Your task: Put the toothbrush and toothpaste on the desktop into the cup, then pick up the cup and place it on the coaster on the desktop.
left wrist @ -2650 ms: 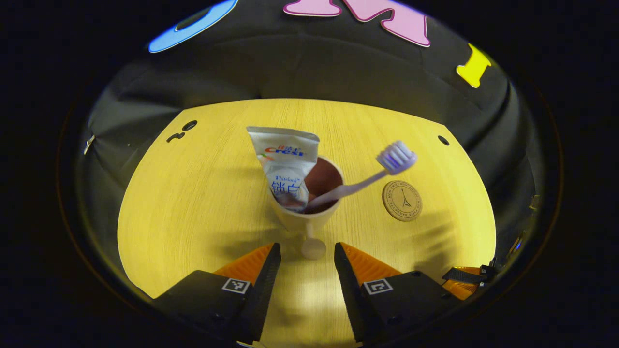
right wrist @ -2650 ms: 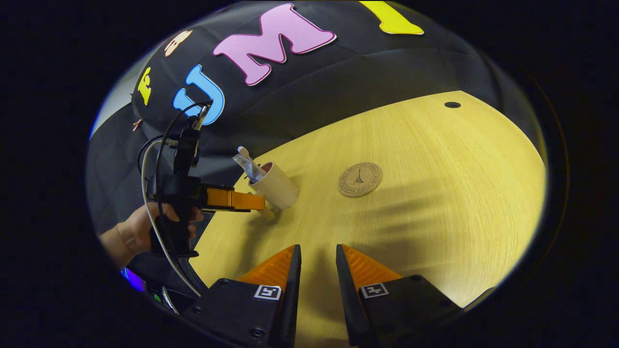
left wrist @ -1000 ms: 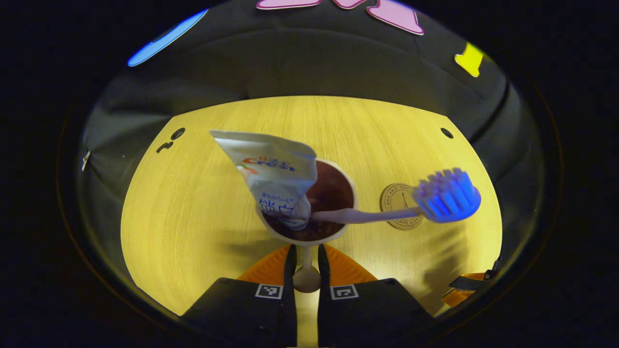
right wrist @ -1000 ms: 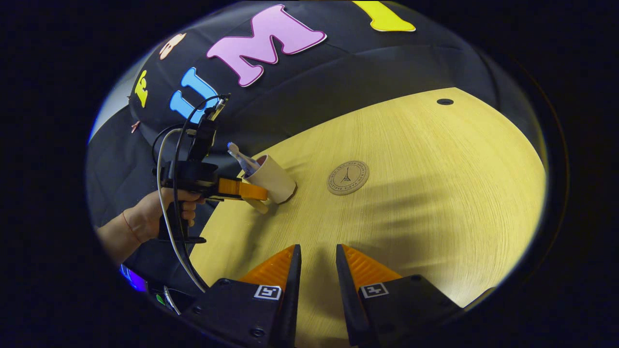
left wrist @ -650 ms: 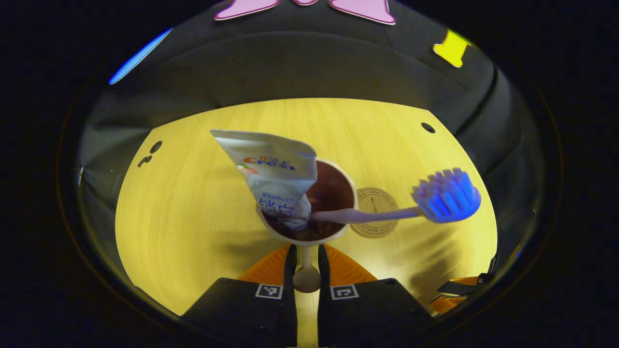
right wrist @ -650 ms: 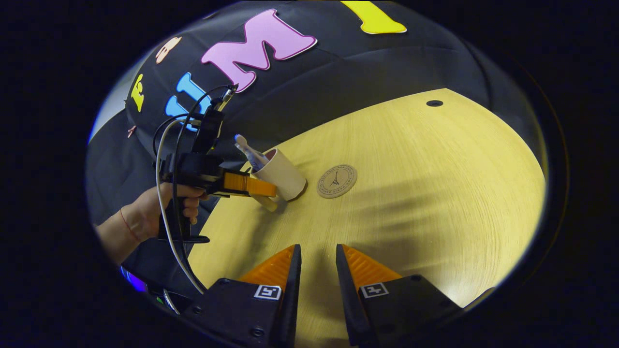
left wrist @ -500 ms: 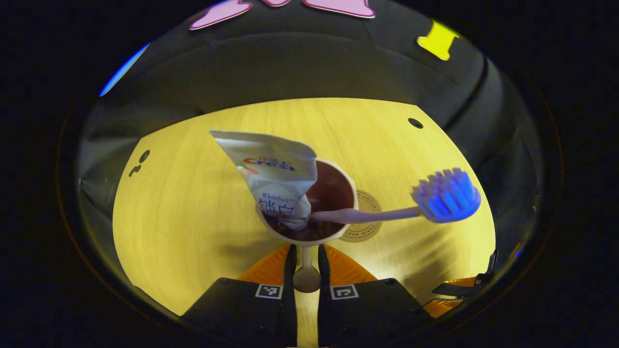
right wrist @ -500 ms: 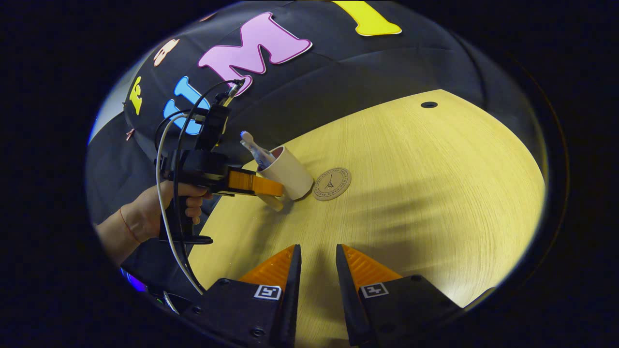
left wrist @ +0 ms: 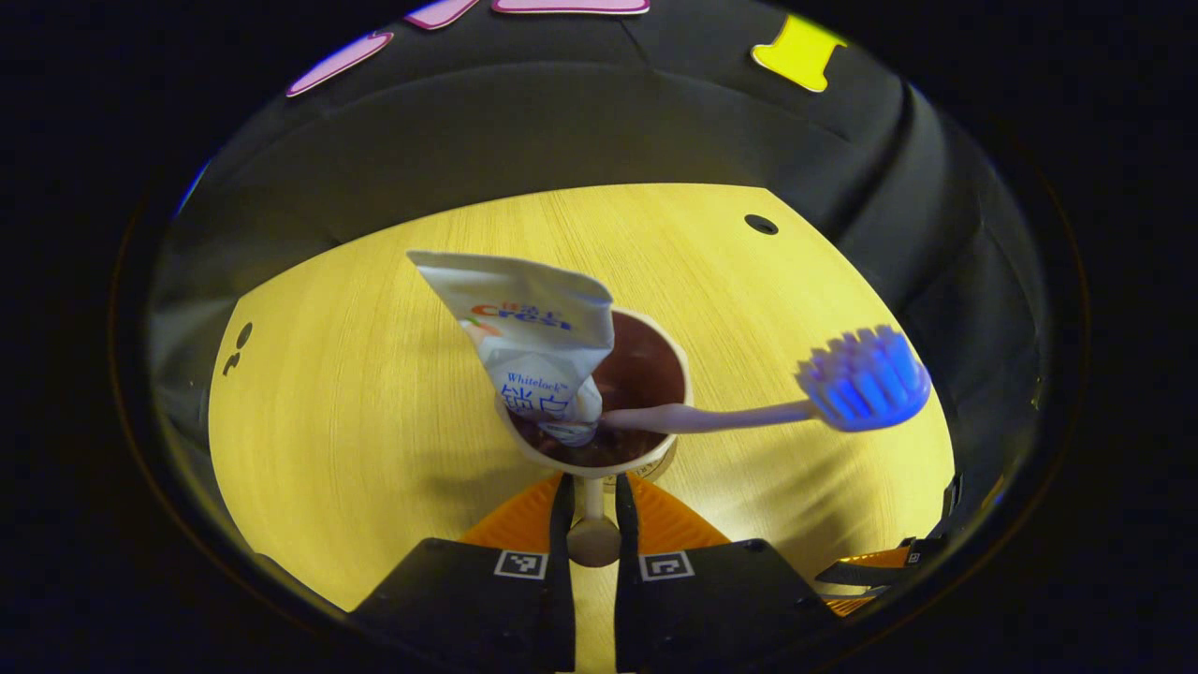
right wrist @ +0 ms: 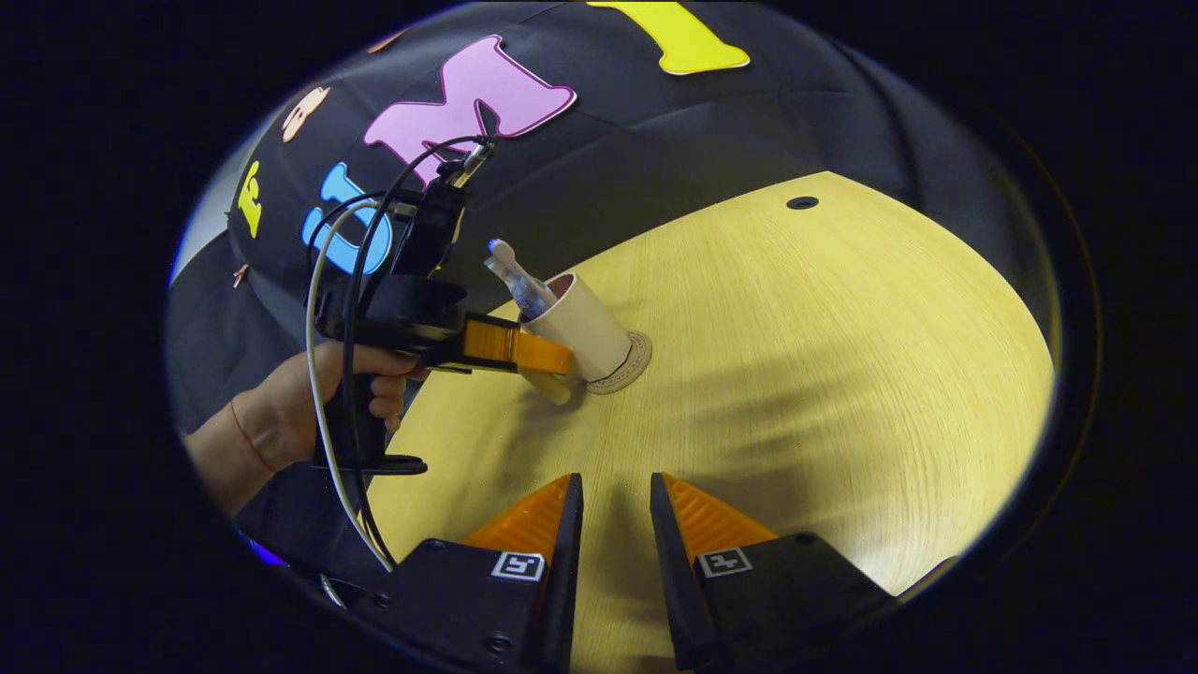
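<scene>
In the left gripper view, the left gripper at the bottom centre has its two fingers pressed together on the handle of the cup, and the cup in the middle of the frame holds the toothpaste leaning to the upper left and the toothbrush pointing to the right. In the right gripper view, the cup stands over the coaster left of centre on the desktop, though whether it touches the coaster I cannot tell, and a hand at the left holds that gripper. The right gripper at the bottom centre has its fingers a little apart with nothing between them.
</scene>
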